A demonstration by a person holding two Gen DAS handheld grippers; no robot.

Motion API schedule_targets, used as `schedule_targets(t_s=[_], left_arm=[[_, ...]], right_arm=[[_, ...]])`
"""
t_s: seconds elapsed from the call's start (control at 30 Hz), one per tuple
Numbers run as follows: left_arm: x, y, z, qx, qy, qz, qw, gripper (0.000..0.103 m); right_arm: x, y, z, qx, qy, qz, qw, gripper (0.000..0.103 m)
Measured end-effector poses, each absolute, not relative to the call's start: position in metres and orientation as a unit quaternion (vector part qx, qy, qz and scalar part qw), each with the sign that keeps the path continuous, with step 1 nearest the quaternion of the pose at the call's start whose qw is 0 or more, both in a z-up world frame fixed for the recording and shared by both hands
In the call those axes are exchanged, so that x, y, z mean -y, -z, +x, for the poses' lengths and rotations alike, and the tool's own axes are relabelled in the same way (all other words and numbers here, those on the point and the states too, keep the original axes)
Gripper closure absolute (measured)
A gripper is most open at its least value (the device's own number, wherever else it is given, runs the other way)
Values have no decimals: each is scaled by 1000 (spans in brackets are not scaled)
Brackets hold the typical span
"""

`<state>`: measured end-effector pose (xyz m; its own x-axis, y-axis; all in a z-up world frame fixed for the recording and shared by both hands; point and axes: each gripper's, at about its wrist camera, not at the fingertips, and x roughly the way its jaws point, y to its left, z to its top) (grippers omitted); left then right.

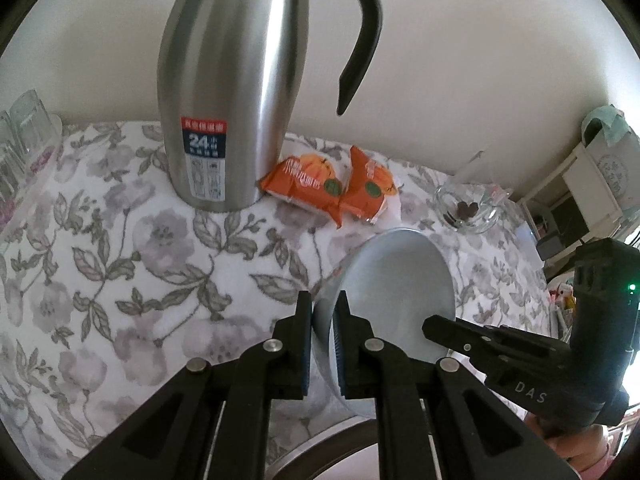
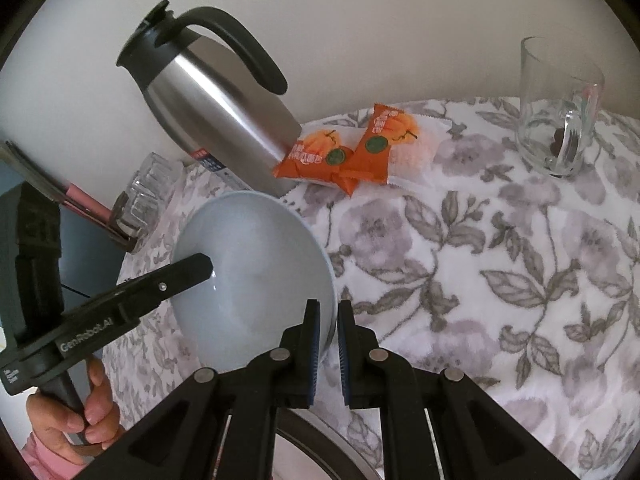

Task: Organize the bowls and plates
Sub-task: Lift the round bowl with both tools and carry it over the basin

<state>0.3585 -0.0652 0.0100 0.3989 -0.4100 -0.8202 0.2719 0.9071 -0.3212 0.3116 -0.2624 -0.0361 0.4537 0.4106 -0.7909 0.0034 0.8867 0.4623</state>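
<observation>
A pale blue bowl (image 1: 396,292) is held tilted above the flowered tablecloth. My left gripper (image 1: 324,312) is shut on its left rim, one finger inside and one outside. My right gripper (image 2: 328,320) is shut on the opposite rim of the same bowl (image 2: 256,272). In the left wrist view the right gripper's fingers (image 1: 460,332) reach in from the right. In the right wrist view the left gripper's fingers (image 2: 176,276) reach in from the left. A dark round rim (image 2: 312,436) shows just below both grippers, mostly hidden.
A steel thermos jug (image 1: 224,120) stands at the back of the table. Two orange snack packets (image 1: 332,184) lie beside it. A glass mug (image 2: 560,108) stands at the right. Upturned glasses (image 1: 24,144) sit at the far left. Shelves (image 1: 592,176) stand beyond the table's right edge.
</observation>
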Motion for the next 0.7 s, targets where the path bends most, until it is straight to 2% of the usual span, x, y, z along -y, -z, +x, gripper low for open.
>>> schedule_targets(t_s=[0.7], left_arm=[[65, -84, 297, -454, 223, -79, 859, 93]], right_arm=[[270, -42, 247, -450, -126, 196, 862, 93]])
